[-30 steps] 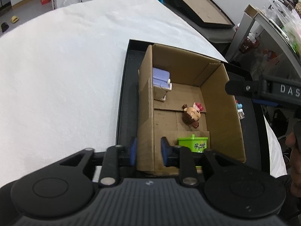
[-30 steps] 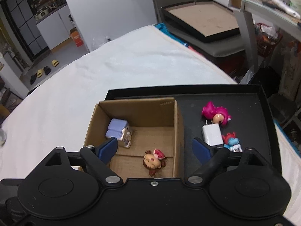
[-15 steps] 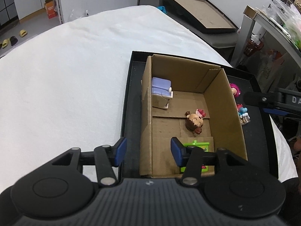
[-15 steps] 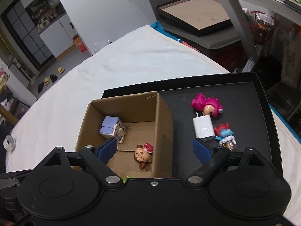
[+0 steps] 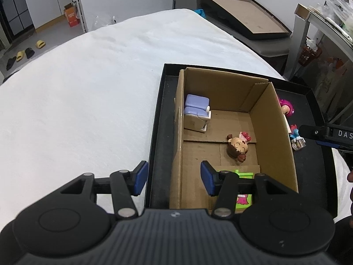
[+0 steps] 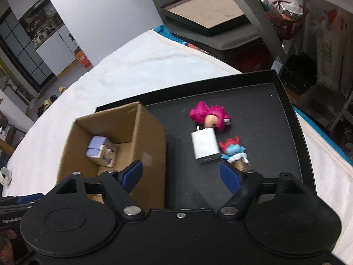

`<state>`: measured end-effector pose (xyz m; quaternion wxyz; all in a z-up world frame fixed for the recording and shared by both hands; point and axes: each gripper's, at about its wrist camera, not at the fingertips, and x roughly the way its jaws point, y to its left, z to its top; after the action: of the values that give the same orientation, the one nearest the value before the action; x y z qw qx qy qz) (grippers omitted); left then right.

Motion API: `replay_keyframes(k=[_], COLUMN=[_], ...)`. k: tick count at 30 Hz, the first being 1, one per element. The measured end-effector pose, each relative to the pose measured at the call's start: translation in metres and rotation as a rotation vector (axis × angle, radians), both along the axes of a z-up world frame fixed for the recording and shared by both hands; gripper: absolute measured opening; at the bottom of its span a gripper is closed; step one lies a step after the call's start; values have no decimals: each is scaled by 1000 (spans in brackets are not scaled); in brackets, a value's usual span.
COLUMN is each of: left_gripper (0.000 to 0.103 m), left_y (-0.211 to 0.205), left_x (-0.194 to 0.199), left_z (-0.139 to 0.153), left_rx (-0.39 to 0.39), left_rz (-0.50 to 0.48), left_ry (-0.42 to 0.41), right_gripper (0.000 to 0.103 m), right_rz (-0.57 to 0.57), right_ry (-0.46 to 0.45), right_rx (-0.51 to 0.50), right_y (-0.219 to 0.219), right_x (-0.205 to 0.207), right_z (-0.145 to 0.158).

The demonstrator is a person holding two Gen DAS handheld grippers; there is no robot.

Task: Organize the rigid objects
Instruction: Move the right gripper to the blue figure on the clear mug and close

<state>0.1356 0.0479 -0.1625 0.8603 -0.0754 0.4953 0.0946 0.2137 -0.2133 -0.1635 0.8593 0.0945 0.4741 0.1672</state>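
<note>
1. Black tray [image 5: 157, 132] on white-covered tabletop [image 5: 88, 101]; open cardboard box [image 5: 179, 132] inside the tray, at its left part in the left wrist view
2. In the box: lilac toy [image 5: 195, 114] against the left wall, brown doll [image 5: 237, 146] lying near the middle of the floor, green toy [image 5: 243, 198] at the near end, partly hidden behind a gripper finger
3. On the tray floor outside the box, beside its right wall: pink figure [image 6: 209, 116], white charger [image 6: 205, 145] touching it on the near side, blue-and-red figure [image 6: 235, 152] just right of the charger
4. Left gripper [image 5: 174, 178] above the box's near left corner, jaws partly apart, straddling the left wall without pressing it; jaws just been opening, nothing gripped
5. Right gripper [image 6: 181, 175] over the tray just short of the charger, jaws fairly wide and just been closing, nothing between the pads; right pad close by the blue-and-red figure, contact not clear
6. Right gripper's finger also visible in the left wrist view, at the right edge above the blue-and-red figure
</note>
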Motion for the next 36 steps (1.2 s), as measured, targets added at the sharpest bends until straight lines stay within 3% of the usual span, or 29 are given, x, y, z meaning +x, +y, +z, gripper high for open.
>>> replay_keyframes(k=[13,27,28,29,36], left_gripper=[51,52,52,52,52], left_y=[-9,-11,-10,-10,-7], left_x=[8,10,10,10,7], left_z=[-2,-3,-3,-3,0], left_rx=[44,62,60,56,33], left_rz=[8,13,13,14,15], left_ry=[22,32,31,29,11], right_gripper=[65,57,52,39,37], right_rz=[-35,92,98,102,96], right_ry=[42,18,11,5,23], right_rx=[-72,-257,-271,-285,-264], right_y=[-28,-4,-3,-2,-6], right_x=[26,36,35,35,31], right_z=[-39,-69,-69,-68,-58])
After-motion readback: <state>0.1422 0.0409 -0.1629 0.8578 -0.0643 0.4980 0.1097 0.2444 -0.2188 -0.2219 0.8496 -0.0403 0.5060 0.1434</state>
